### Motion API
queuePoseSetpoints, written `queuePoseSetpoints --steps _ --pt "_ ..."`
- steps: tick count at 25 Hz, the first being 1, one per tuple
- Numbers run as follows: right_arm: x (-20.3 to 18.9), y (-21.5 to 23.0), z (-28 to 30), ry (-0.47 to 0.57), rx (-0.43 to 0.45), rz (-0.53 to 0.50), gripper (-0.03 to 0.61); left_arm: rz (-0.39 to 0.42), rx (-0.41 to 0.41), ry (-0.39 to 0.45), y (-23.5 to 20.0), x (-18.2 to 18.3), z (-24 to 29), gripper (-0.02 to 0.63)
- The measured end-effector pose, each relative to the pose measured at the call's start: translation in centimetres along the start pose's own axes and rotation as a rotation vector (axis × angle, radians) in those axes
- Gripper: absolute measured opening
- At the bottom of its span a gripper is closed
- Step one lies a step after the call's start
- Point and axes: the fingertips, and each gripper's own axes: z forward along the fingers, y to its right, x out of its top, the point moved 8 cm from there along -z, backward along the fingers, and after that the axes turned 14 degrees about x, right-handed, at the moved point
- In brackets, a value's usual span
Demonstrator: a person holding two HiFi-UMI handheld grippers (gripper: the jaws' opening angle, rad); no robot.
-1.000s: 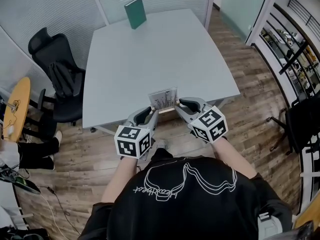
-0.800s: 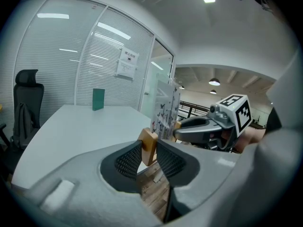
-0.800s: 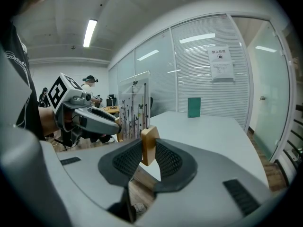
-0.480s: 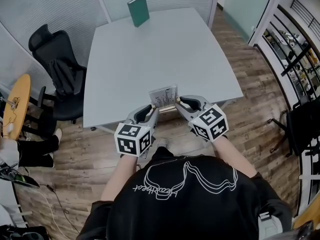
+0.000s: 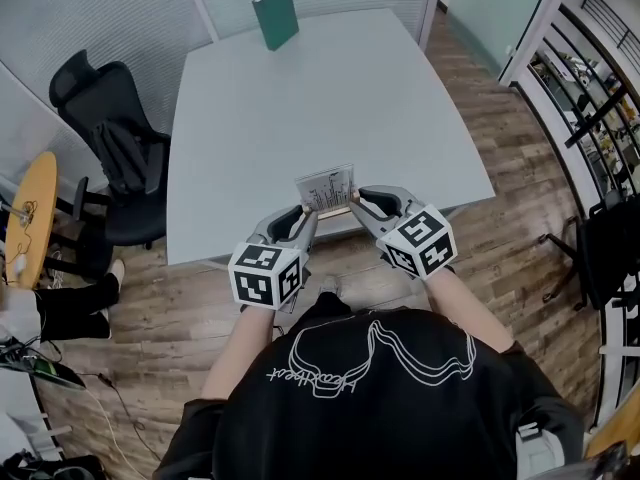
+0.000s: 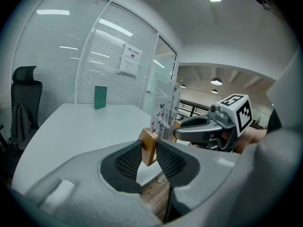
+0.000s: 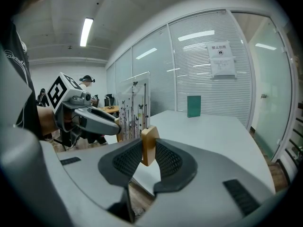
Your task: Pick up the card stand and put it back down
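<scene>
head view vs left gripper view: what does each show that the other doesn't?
Head view only: round yellow table. Left gripper view only: left gripper shut on the card stand by its wooden end; notice on the glass wall. Both: card stand, grey table, green book, black chair, right gripper.

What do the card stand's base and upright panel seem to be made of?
The base looks like light wood: matt tan, with a plain cut end face. The upright panel is probably clear acrylic. It is glossy and see-through, and the room shows through it around a dark plant-and-butterfly print.
</scene>
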Motion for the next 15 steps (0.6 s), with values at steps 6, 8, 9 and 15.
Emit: queuePoseSetpoints --steps 6,8,9,15 --pt "0.0 2.5 2.0 -0.011 -0.008 0.015 0.089 0.004 -0.007 -0.024 -1.6 0.5 2.9 0.101" --pt "0.2 3.4 2.8 -0.014 -0.011 0.017 0.089 0.005 -0.01 -0.031 -2.4 0.8 3.9 0.101" --pt "0.2 3.8 3.2 -0.015 -0.012 0.019 0.089 0.005 -0.011 -0.035 -2.7 0.9 4.4 0.101" --pt "-0.1 6.3 5.5 -0.029 -0.019 0.046 0.089 0.009 -0.019 -0.066 -4.6 1.0 7.5 0.101"
